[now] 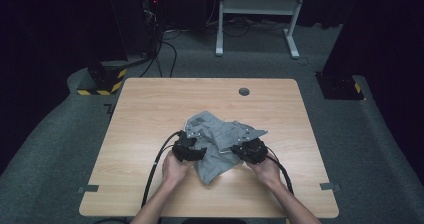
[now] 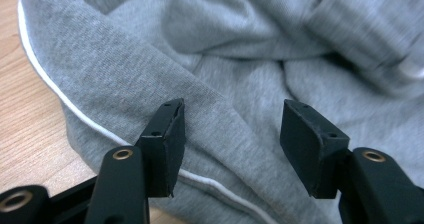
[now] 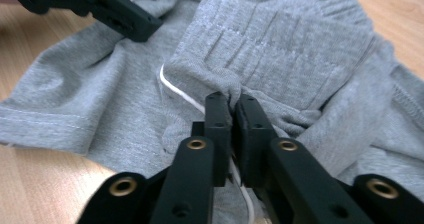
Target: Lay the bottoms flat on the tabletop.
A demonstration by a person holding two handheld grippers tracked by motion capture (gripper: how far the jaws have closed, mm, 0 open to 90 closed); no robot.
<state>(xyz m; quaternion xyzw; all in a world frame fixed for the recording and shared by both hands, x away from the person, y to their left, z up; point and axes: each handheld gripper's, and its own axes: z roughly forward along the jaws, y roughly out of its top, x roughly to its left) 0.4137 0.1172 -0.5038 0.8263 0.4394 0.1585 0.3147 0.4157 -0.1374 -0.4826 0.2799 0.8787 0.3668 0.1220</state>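
Along the left of the high view the wooden counter (image 1: 135, 134) lies bare from its left edge to the person's left hand (image 1: 173, 168), so there is open room on that side. A black cable (image 1: 156, 166) runs from the near edge up to the left gripper (image 1: 201, 152), which sits at the left edge of a crumpled grey garment (image 1: 218, 139). In the left gripper view its jaws stand wide apart, just above the cloth, with a diagonal fold between them and nothing pinched; a white piped hem (image 2: 45, 79) curves past the left jaw, and bare wood shows beyond it.

The garment lies bunched near the middle of the counter, a little toward the near edge, well clear of every edge.

At its right side is the right gripper (image 1: 239, 150), held in the right hand (image 1: 267, 170). In the right gripper view the jaws are drawn nearly together on a small pinch of the garment (image 3: 280, 59), next to a white cord (image 3: 177, 91) and below a ribbed band. The left gripper (image 3: 150, 29) shows at the upper left of that view.

Further right, the counter is bare to its right edge. A round grommet hole (image 1: 244, 91) sits near the far edge. Grey carpet (image 1: 370, 149) surrounds the counter, with a white frame (image 1: 257, 14) behind it in a dark room.
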